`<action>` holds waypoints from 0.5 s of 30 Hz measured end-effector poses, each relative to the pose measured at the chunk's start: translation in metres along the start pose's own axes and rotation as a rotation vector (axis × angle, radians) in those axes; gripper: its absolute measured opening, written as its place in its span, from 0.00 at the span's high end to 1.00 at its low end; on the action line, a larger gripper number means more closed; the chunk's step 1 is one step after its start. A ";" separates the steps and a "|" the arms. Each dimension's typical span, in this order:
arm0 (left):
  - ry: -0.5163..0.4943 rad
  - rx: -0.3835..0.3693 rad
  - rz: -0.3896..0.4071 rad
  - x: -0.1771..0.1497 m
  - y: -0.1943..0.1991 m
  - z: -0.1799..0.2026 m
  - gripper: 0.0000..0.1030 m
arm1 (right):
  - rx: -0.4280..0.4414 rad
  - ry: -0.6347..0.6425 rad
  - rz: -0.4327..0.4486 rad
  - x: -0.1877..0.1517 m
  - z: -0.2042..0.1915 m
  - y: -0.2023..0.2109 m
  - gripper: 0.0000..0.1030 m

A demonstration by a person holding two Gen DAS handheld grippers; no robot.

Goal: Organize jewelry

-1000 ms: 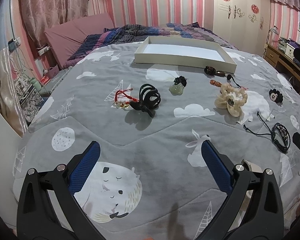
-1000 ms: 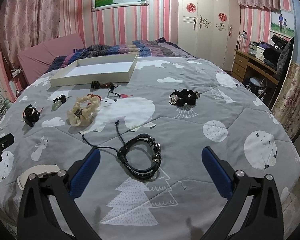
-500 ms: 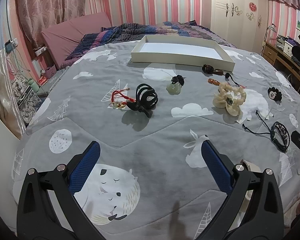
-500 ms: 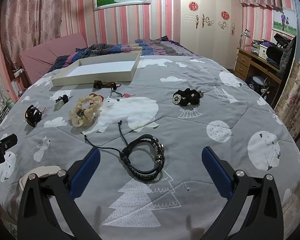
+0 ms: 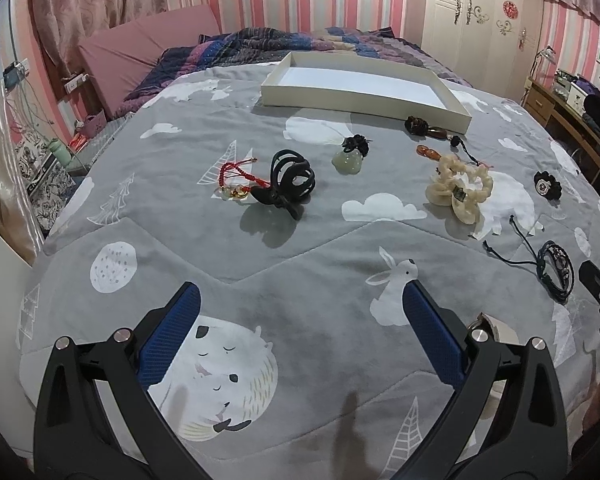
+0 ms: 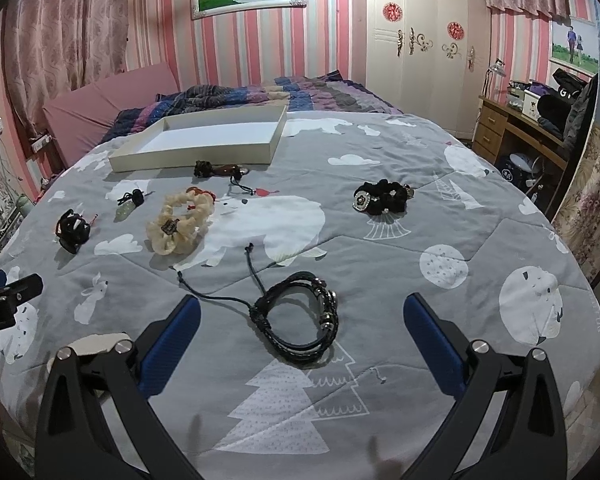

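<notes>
Black braided bracelet point(image 6: 300, 316) lies near the bed's point(image 6: 440, 216) front edge, white tray point(image 6: 204, 142) toward the far edge, empty | we advise closing across the coil, cords gathered | right gripper point(image 6: 300, 336) level, low, jaws wide, straddling it | left gripper point(image 5: 300, 328) likewise spread, holding nothing.

Matt quilted cloth bedspread point(image 5: 300, 264), glossy black plastic hair claw point(image 5: 290, 182), braided leather bracelet point(image 6: 300, 316).
</notes>
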State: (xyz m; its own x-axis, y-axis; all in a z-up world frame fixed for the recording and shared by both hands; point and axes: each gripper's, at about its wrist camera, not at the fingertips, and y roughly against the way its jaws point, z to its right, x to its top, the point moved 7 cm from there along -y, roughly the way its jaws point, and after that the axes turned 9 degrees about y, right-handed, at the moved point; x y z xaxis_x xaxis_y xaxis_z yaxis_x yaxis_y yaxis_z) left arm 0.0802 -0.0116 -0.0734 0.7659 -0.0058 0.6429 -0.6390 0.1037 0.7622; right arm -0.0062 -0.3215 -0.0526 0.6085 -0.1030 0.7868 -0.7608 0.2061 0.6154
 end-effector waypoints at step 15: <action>-0.040 -0.001 -0.016 0.027 -0.007 0.006 0.03 | 0.026 0.002 -0.033 0.020 -0.003 -0.016 0.02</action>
State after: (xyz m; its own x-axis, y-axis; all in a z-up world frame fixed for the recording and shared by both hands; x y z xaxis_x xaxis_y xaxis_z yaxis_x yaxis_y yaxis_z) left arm 0.1050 -0.0184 -0.0615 0.7725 -0.0473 0.6333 -0.6267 0.1039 0.7723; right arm 0.0184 -0.3239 -0.0466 0.6336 -0.1074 0.7662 -0.7461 0.1772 0.6418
